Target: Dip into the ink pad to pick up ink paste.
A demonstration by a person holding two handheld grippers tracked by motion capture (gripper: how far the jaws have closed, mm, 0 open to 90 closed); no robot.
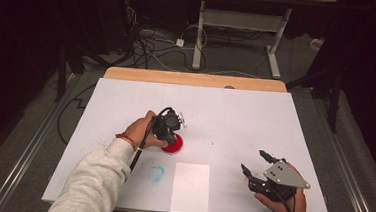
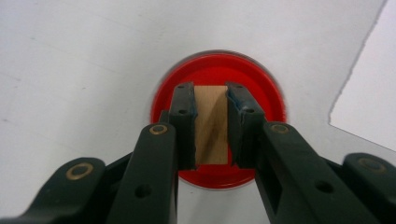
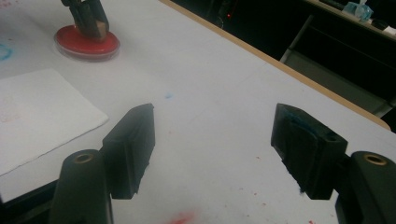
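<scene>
- Red dish [image 2: 217, 74], bright as paint.
- Pale tan wooden block [image 2: 211, 123] (faint grain).
- Black left gripper [image 2: 211, 126].
- White paper sheet [image 1: 190, 187].
- Blue smudge [image 1: 156, 173].

I see my left gripper [image 2: 211, 126] clamping a wooden block [image 2: 211, 125] over the red dish [image 2: 215, 74]

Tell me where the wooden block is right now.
The wooden block is clamped between the left gripper's jaws, directly over the red dish near the table's middle in the high view, just beyond the white paper sheet.
</scene>
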